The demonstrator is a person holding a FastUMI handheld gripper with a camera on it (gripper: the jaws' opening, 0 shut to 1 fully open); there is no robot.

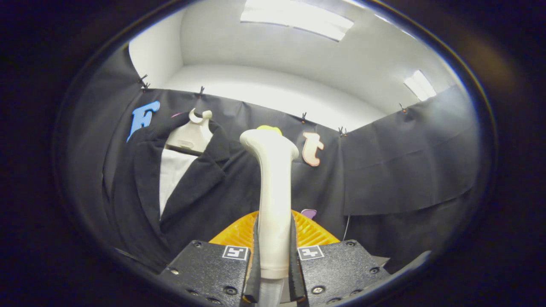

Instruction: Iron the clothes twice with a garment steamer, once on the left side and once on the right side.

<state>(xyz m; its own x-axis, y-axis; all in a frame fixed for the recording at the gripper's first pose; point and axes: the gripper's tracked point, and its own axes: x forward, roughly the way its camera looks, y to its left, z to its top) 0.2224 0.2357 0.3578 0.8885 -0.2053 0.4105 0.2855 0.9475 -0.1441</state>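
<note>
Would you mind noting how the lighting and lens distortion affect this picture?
Gripper view: the ceiling lights blow out to glare; fisheye bends the booth wall's top edge; the dark jacket loses detail in shadow; the steamer, clamped in the gripper, stays sharp.

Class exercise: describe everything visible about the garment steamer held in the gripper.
The garment steamer is a cream, smooth, plastic-looking wand standing upright between the fingers of the gripper, which press on its lower handle from both sides. Its neck widens to a rounded head bent toward the dark jacket hanging beyond on a hanger. A ribbed orange piece sits behind its base. A translucent part continues below the handle. No steam is visible.
</note>
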